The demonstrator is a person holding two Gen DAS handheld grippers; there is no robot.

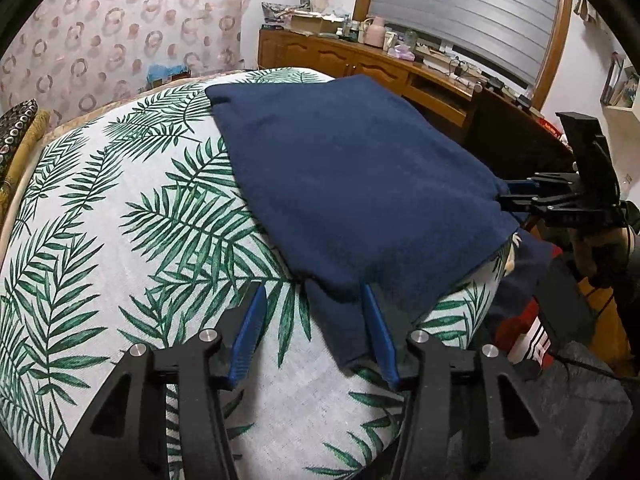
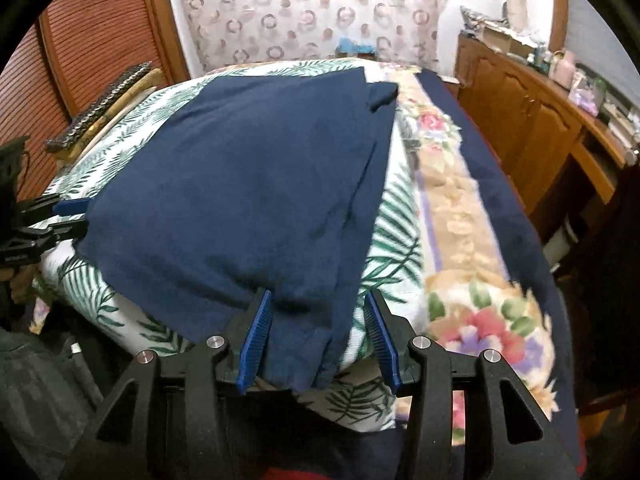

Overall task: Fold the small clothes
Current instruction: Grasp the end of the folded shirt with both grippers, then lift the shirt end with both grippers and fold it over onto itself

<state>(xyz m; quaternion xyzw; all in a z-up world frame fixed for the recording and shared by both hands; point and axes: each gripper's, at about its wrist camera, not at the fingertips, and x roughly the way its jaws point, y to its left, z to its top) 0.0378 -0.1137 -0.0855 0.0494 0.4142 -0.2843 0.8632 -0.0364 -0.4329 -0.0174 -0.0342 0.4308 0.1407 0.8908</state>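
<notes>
Navy garment [image 1: 352, 184] spread flat on the palm-leaf bedspread [image 1: 120, 240], your left gripper [image 1: 316, 300] parted around its near corner, not pinching, your right gripper [image 2: 318, 304] parted astride the near hem, cloth between the pads unclamped, wooden dresser [image 2: 532, 128] beyond.

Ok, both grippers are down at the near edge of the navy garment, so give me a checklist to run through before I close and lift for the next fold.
1. Left gripper open: ok, blue pads apart.
2. Fabric between left pads: ok, a corner of the navy garment lies in the gap, pressed by neither pad.
3. Right gripper open: ok.
4. Fabric between right pads: ok, the near hem sits in the gap.
5. Garment lying flat on the leaf-print cover: ok, mostly smooth; far right corner is tucked over.
6. Layers each gripper would catch: cannot tell.
</notes>
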